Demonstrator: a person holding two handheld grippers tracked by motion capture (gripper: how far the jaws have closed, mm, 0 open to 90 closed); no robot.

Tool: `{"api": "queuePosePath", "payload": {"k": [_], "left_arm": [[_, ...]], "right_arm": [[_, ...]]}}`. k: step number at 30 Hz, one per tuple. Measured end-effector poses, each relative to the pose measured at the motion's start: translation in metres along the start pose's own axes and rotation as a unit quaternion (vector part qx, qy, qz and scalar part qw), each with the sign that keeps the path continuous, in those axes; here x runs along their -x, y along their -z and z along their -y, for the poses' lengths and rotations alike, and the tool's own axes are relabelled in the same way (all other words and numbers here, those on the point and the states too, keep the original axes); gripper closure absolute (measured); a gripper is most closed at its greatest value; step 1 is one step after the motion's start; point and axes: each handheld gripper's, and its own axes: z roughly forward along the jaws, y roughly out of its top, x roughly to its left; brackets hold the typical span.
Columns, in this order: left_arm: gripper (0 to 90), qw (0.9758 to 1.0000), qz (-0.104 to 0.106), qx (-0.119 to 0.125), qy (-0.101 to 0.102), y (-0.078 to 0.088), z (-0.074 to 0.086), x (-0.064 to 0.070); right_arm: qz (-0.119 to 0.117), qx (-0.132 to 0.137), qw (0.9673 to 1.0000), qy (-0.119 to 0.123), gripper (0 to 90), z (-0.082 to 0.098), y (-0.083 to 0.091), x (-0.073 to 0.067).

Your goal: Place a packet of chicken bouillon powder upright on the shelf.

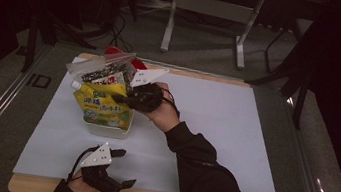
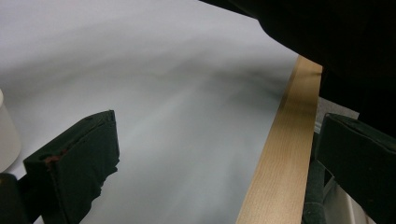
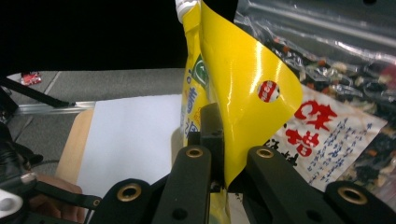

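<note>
A yellow spouted pouch (image 1: 98, 107) stands in a small white tub (image 1: 103, 130) at the left of the white mat. My right gripper (image 1: 125, 99) reaches in from the right and is shut on the pouch's upper edge. In the right gripper view the yellow pouch (image 3: 238, 88) folds between the closed jaws of the right gripper (image 3: 223, 154). My left gripper (image 1: 124, 169) rests near the front edge of the mat, open, with nothing between its jaws. The left gripper (image 2: 215, 158) shows its two black pads wide apart over bare mat.
A clear bag of dark dried food (image 1: 103, 71) and a red packet (image 1: 137, 64) stand behind the pouch in the tub. A white packet with red characters (image 3: 317, 130) sits beside the pouch. The white mat (image 1: 214, 127) lies on a wooden board (image 2: 285, 154).
</note>
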Motion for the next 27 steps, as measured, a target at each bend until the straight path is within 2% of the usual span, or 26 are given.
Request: {"api": "queuePosePath", "payload": {"k": [5, 11, 16, 17, 19, 22, 26, 27], "left_arm": [[0.7, 1.0, 0.0, -0.003, -0.003, 0.0, 0.0, -0.001], [0.7, 1.0, 0.002, -0.005, -0.004, -0.001, 0.001, 0.0], [0.7, 1.0, 0.002, -0.006, -0.004, -0.001, 0.0, -0.001], [0.7, 1.0, 0.001, -0.005, -0.006, -0.001, 0.0, 0.0], [0.8, 1.0, 0.0, -0.006, -0.007, -0.001, 0.0, 0.0], [0.8, 1.0, 0.0, -0.005, -0.008, -0.001, 0.0, 0.0], [0.8, 0.9999, 0.0, -0.004, -0.009, -0.001, -0.001, 0.0], [0.8, 0.9999, 0.0, -0.004, -0.009, -0.001, -0.001, 0.0]], "right_arm": [[-0.005, -0.005, 0.9998, -0.017, 89.9, 0.013, -0.008, 0.003], [-0.011, -0.018, 0.9995, -0.022, 89.6, 0.029, -0.015, 0.003], [-0.005, -0.027, 0.9993, -0.026, 86.5, 0.028, -0.012, 0.002], [-0.004, -0.026, 0.9994, -0.023, 79.2, 0.028, -0.01, 0.001], [-0.003, -0.022, 0.9994, -0.025, 72.3, 0.027, -0.005, 0.0], [0.005, -0.017, 0.9995, -0.027, 65.5, 0.03, 0.004, -0.003], [0.02, -0.028, 0.999, -0.028, 55.5, 0.04, 0.015, -0.006], [0.02, -0.028, 0.999, -0.028, 55.5, 0.04, 0.015, -0.006]]}}
